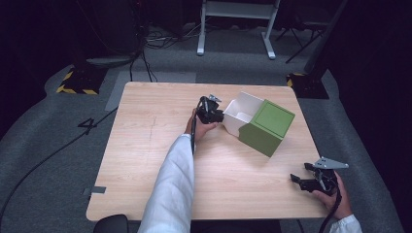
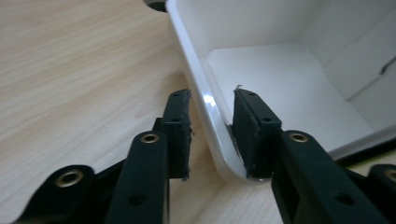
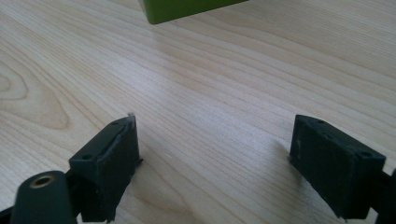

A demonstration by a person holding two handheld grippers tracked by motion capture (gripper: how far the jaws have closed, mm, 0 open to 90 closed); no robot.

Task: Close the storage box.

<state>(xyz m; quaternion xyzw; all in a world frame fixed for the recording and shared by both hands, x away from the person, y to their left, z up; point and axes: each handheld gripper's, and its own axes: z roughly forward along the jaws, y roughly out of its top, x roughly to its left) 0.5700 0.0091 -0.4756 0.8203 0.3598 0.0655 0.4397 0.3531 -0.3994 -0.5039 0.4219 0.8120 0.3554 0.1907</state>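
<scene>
Your left claw [image 2: 212,135] straddles the near wall of the white inner tray [image 2: 289,84], one jaw outside and one inside, with a sliver of gap showing on the outer side (so it is closing on the wall but not yet clamped tight, as far as the left gripper view lets you judge). In the high view that tray [image 1: 239,115] sits partly slid out of the green sleeve [image 1: 268,127], towards the far right of the tabletop [image 1: 145,145].

The wall looks thin and glossy, so a light pinch may slip off its rounded corner if you pull. Nothing pins the sleeve either: drag the tray and the whole box will likely travel with it instead of sliding apart. A pull that lifts or twists could jam the tray in the sleeve or tip the box.

Your right claw [image 1: 305,181] rests released near the right front edge of the tabletop, jaws wide apart in the right gripper view [image 3: 215,158], well away from the sleeve it could be steadying.
</scene>
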